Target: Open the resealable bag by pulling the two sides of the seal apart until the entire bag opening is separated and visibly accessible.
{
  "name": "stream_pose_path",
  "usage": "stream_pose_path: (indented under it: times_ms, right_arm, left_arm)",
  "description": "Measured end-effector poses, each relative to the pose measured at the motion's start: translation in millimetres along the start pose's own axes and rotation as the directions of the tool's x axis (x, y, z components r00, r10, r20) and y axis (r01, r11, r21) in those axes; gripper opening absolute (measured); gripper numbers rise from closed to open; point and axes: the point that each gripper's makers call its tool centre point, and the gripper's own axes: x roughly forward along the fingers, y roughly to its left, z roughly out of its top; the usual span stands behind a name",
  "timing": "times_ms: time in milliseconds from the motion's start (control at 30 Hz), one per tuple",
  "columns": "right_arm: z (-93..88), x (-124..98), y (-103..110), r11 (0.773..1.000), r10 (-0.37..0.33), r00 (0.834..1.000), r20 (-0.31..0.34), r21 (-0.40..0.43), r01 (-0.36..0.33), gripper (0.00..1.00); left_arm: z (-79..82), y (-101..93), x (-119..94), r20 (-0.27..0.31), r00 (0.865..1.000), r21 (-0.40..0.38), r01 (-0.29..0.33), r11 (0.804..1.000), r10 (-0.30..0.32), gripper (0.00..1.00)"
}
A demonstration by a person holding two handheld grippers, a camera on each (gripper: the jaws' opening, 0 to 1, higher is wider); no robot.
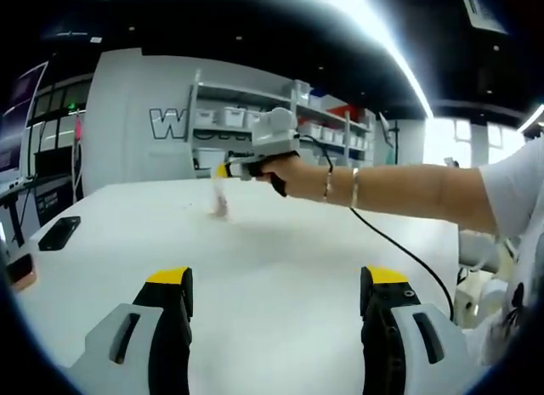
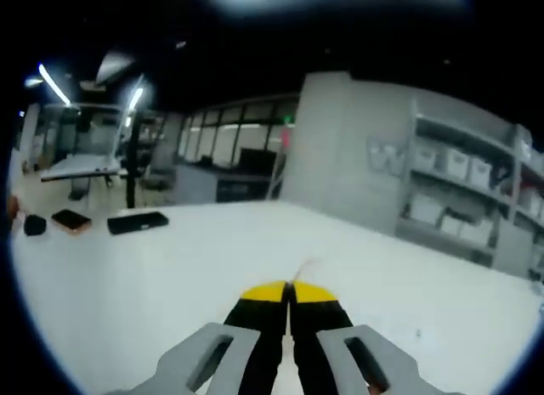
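Observation:
A small clear resealable bag [image 1: 220,198] hangs blurred above the far part of the white table [image 1: 280,242]. My right gripper [image 1: 224,169], held by a person's hand, is shut on the bag's top edge. In the right gripper view its yellow-tipped jaws [image 2: 290,291] are pressed together, and a thin sliver of the bag [image 2: 304,267] sticks out past them. My left gripper [image 1: 278,280] stands open low over the near table, well short of the bag, with nothing between its fingers.
A black phone [image 1: 59,232] [image 2: 138,222] and an orange-cased phone [image 1: 21,272] [image 2: 70,218] lie near the table's left edge. A black cable [image 1: 399,246] trails from the right gripper across the table. Shelves with white bins [image 1: 255,119] stand behind.

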Motion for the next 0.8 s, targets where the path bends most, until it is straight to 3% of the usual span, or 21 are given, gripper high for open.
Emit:
stream_pose_path:
  times_ms: [367, 800]
  right_arm:
    - [13.3, -4.1, 6.7, 1.000, 0.011, 1.000, 0.027, -0.028, -0.010, 0.00]
    - [8.9, -19.7, -8.2, 1.000, -0.008, 1.000, 0.026, -0.026, 0.009, 0.00]
  left_arm:
    - [-1.7, -0.8, -1.8, -0.002, 1.000, 0.002, -0.001, 1.000, 0.001, 0.80]
    - [1.5, -8.3, -0.6, 0.001, 1.000, 0.017, 0.009, 1.000, -0.009, 0.80]
